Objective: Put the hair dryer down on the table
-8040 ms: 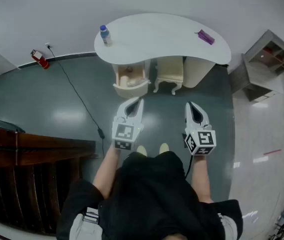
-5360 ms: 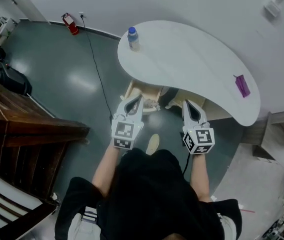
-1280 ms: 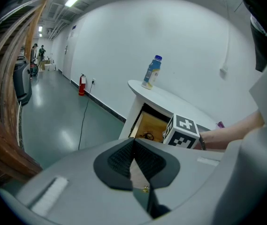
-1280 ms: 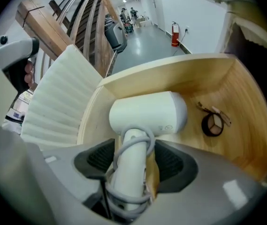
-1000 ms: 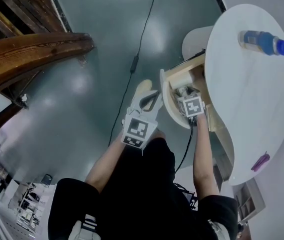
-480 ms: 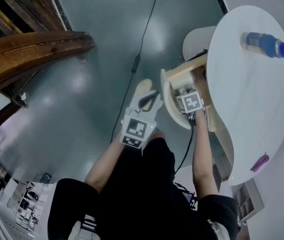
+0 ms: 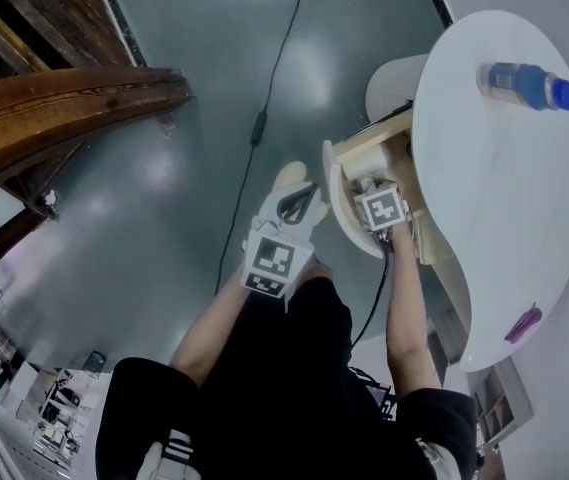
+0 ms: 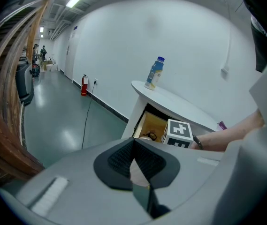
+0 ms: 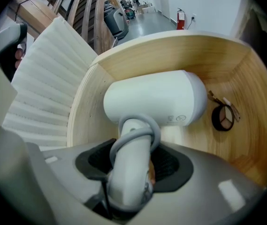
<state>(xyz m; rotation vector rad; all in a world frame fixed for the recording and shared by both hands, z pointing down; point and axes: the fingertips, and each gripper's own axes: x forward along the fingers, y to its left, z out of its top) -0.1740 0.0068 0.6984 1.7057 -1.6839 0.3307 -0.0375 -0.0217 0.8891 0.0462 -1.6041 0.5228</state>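
A white hair dryer (image 9: 156, 102) lies in the open wooden drawer (image 9: 84, 107) under the white table (image 7: 504, 188), its grey cord looped round the handle. My right gripper (image 9: 132, 156) points steeply down into the drawer (image 7: 336, 203). Its jaws straddle the handle and have just been closing, with a gap still showing beside each pad. In the head view only its marker cube shows, and the right gripper (image 7: 372, 183) tips are hidden in the drawer. My left gripper (image 7: 299, 196) hangs over the floor left of the drawer. The left gripper (image 8: 134, 146) is shut and holds nothing.
A blue-capped bottle (image 7: 529, 83) stands on the table and a purple item (image 7: 521, 324) lies near its other end. A small round compact (image 9: 222, 117) lies in the drawer right of the dryer. A cable (image 7: 264, 118) crosses the floor. A wooden stair rail (image 7: 64, 98) is at the left.
The person has walked from the open floor to the table's drawer and lowered the right gripper into it. In the last second that gripper shifted only slightly; the left one stayed still.
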